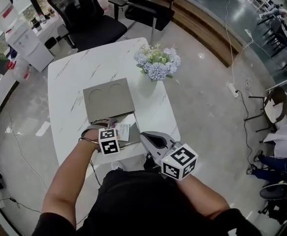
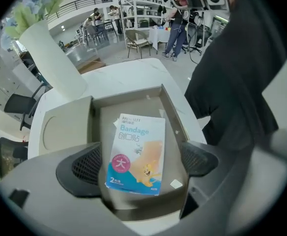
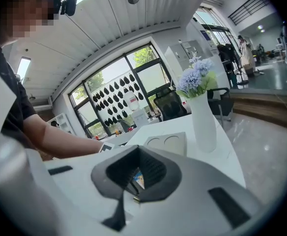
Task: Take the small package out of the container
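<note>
Head view: a grey lid and a flower vase stand on the white table.

Left gripper view: the left gripper is spread wide above the small package, which lies flat inside the open container.

Right gripper view: the right gripper has its tips together, with nothing between them.

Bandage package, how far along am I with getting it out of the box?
Done: the lid lies open beside the container. In hand: the left gripper is over the bandage package, jaws apart on either side, not gripping. Left: close on it and lift it out. The right gripper is shut and empty.
</note>
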A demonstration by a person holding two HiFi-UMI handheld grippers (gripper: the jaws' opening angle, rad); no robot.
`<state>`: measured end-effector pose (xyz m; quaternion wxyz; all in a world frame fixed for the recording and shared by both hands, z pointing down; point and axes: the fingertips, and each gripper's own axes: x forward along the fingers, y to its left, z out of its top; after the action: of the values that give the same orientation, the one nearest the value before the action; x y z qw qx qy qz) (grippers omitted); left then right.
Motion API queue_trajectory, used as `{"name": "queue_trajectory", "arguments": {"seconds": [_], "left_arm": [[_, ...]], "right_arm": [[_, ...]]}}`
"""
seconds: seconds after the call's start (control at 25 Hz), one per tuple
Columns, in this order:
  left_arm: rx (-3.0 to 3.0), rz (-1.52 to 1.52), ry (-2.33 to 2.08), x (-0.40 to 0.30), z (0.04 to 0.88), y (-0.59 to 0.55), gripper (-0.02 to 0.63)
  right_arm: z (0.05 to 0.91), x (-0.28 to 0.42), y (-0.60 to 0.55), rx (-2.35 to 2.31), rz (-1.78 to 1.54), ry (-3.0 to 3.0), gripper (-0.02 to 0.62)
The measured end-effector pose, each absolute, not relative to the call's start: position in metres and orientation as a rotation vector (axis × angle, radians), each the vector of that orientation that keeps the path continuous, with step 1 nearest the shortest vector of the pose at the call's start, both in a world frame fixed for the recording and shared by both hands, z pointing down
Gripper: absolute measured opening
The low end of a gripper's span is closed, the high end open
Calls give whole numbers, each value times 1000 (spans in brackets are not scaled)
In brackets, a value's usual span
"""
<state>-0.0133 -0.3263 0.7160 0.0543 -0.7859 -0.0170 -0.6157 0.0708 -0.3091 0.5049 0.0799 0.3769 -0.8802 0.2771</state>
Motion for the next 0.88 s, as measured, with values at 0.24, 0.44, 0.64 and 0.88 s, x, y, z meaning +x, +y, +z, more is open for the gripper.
{"name": "queue_trajectory", "arguments": {"seconds": [0.24,0.44,0.64,0.88], "left_arm": [[-2310,-1912,-122,-13,730,-331,500],[-2270,-1951,-171,-19,742,-330,497],[-2246,-1978,-208,-20,749,-328,489],[-2253,-2012,-240,-21,751,-326,471]], "right_arm": [[508,75,-312,1135,851,-2623,0],[513,75,-312,1137,884,-2612,0],[517,79,-314,1150,904,-2601,0],[518,79,-314,1152,909,-2599,0]]}}
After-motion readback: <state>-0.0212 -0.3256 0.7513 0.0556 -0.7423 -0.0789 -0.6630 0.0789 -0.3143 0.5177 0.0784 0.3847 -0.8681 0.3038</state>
